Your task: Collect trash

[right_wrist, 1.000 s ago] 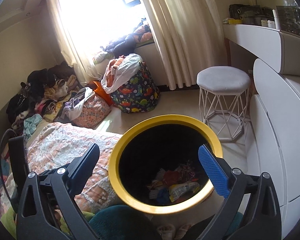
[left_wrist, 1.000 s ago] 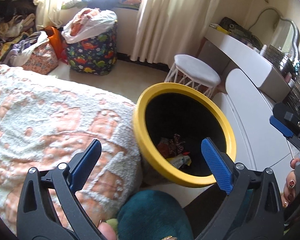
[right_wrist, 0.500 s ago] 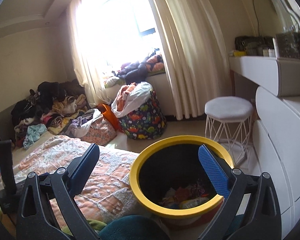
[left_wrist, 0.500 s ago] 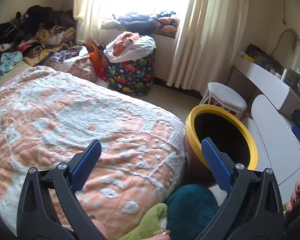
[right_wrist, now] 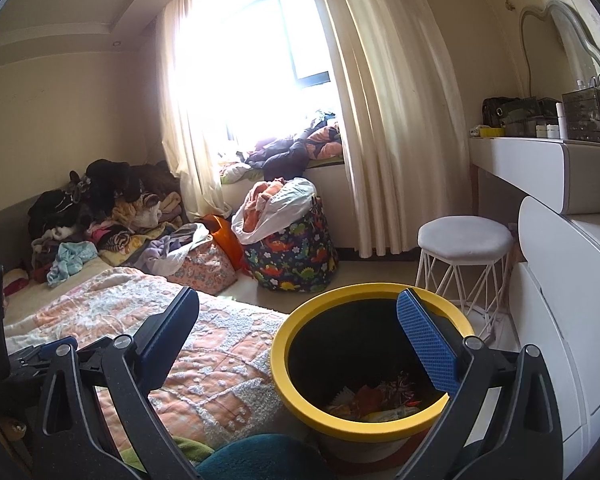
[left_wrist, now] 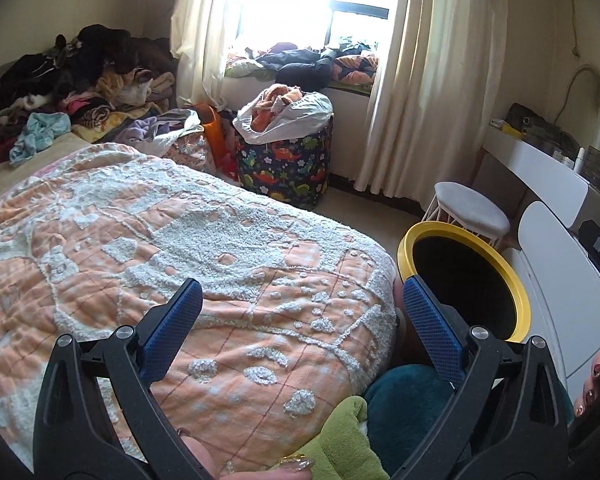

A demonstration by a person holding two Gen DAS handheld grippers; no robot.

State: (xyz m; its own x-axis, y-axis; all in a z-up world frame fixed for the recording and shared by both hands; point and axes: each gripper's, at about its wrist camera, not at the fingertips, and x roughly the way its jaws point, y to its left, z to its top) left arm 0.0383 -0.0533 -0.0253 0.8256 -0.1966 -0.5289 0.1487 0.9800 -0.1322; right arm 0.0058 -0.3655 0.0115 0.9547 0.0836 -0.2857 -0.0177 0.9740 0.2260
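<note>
Jaws on both grippers stand wide apart with nothing between the blue pads. The left gripper [left_wrist: 300, 332] has swung off the yellow-rimmed bin [left_wrist: 516, 280], which a second ago filled its view and now sits to its right, seen edge-on, its inside dark from there. Beneath that gripper spreads the peach and white bedspread [left_wrist: 187, 264], which butts against the bin's left side. The right gripper [right_wrist: 297, 334] has tilted up: the bin [right_wrist: 283, 376] has dropped lower in its view, and the trash [right_wrist: 374, 398], a jumble of coloured wrappers, lies at the bin's bottom. Just behind the bin stands the white stool [right_wrist: 466, 242]. Farther back and to the bin's left are the dinosaur-print basket [right_wrist: 295, 256] and the heap of clothes [right_wrist: 99, 208]
</note>
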